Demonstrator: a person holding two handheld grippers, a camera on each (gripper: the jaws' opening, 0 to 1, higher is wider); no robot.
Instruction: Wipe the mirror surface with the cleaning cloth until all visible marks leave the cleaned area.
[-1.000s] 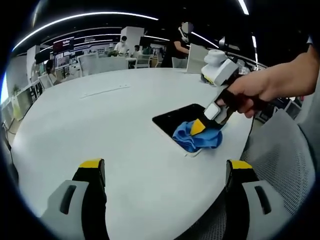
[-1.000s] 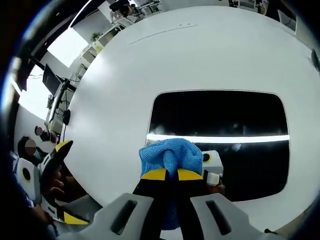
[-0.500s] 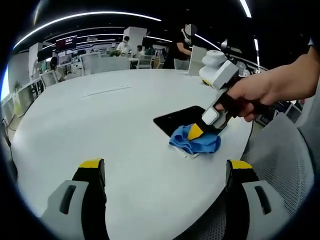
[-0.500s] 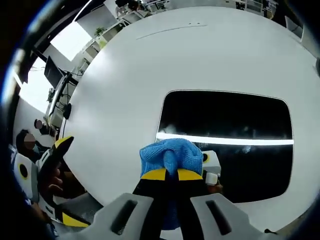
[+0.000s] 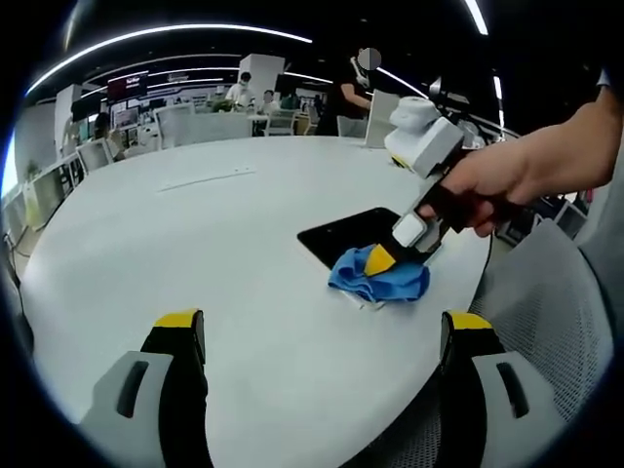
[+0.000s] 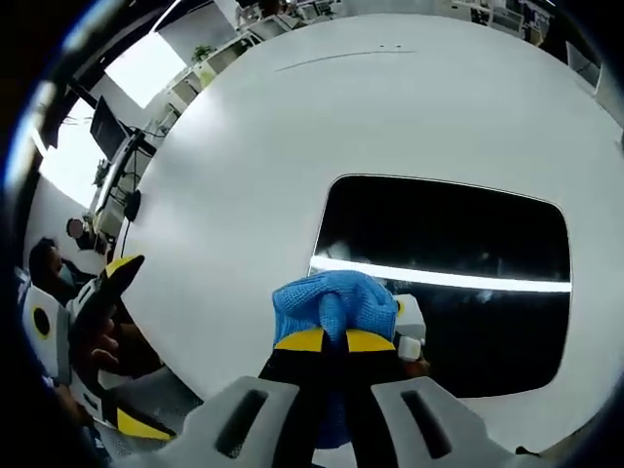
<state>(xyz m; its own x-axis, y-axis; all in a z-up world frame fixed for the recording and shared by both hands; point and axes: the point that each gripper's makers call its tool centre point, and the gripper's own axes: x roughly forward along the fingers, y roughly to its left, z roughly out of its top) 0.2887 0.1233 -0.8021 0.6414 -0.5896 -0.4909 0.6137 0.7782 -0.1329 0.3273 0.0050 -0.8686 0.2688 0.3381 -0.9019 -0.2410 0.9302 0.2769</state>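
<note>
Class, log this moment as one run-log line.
right gripper: shut on blue cloth | cloth: at mirror edge | left gripper: open, idle above table

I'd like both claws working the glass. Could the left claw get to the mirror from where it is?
Probably yes. The left claw is open and holds nothing, with bare table between it and the mirror. The right claw, shut on the blue cloth, covers the near corner.

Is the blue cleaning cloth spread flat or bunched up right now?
Bunched up. The blue cleaning cloth bulges in a wad, pinched between the right gripper jaws at the dark mirror's near edge.
</note>
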